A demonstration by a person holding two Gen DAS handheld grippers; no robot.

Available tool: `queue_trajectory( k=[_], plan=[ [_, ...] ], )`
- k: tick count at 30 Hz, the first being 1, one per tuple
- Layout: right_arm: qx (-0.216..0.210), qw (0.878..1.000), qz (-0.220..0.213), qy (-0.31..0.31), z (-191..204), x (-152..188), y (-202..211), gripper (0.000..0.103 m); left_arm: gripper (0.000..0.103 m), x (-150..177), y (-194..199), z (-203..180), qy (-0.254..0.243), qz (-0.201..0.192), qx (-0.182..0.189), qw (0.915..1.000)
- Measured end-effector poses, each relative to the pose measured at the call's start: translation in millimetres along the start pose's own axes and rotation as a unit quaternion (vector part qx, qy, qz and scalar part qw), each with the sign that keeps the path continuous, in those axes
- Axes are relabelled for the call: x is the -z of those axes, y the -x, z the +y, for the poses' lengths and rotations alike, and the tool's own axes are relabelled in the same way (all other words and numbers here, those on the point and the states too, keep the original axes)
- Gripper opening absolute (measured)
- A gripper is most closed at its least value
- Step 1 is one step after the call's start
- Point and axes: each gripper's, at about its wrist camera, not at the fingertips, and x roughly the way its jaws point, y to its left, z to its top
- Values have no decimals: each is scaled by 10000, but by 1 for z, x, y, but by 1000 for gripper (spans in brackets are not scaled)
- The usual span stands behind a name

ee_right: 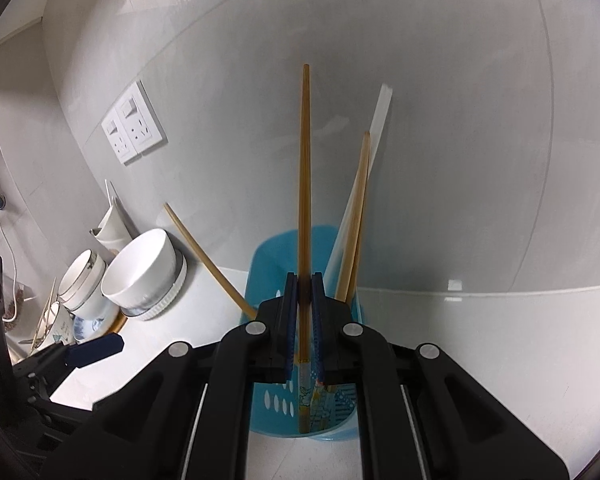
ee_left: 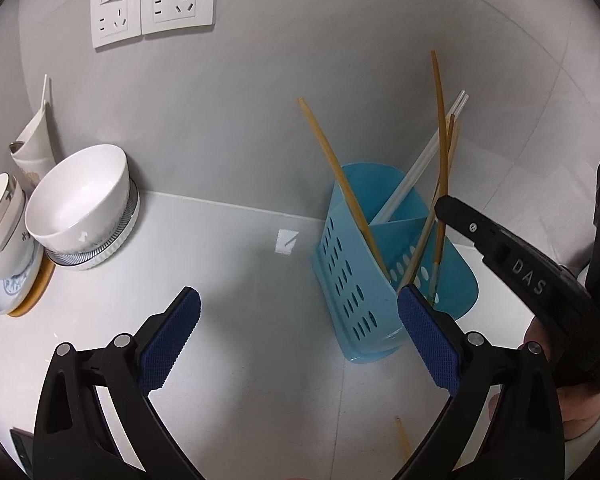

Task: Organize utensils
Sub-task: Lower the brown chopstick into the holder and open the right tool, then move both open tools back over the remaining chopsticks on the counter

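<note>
left hand-held gripper [ee_left: 298,336]: jaws wide, empty | blue holder [ee_left: 352,276]: 4 chopsticks | white bowl [ee_left: 78,200] left

Left gripper [ee_left: 298,336] is spread as wide as it goes, blue pads [ee_left: 172,340] well apart with nothing pressed between them, pointing steeply down toward the countertop. Right gripper [ee_right: 305,320] is clamped tight, its two pads squeezing a chopstick [ee_right: 305,184] that stands nearly upright between them. In the left wrist view the right gripper's black finger reaches in from the right edge, and behind it a hand [ee_left: 540,340] shows, seemingly wrapped round the handle, though mostly hidden.
</note>
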Motion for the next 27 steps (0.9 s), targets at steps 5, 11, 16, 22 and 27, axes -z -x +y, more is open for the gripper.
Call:
queue_trajectory(
  k=[5, 11, 16, 22, 27],
  plan=[
    [40, 10000, 72, 43, 3, 5, -5, 6, 97, 1, -3, 3, 31, 16, -21, 10000],
    [96, 9997, 177, 115, 5, 7, -5, 9, 97, 1, -4, 5, 65, 37, -24, 10000],
    [225, 9990, 285, 267, 7, 3, 4, 28, 97, 0, -2, 3, 64, 14, -30, 10000],
    [507, 9977, 318, 318, 0, 2, 24, 59, 97, 0, 3, -1, 76, -16, -1, 10000],
    [792, 9960, 312, 273, -11, 7, 45, 81, 97, 2, 9, -6, 97, -16, 13, 10000]
  ],
)
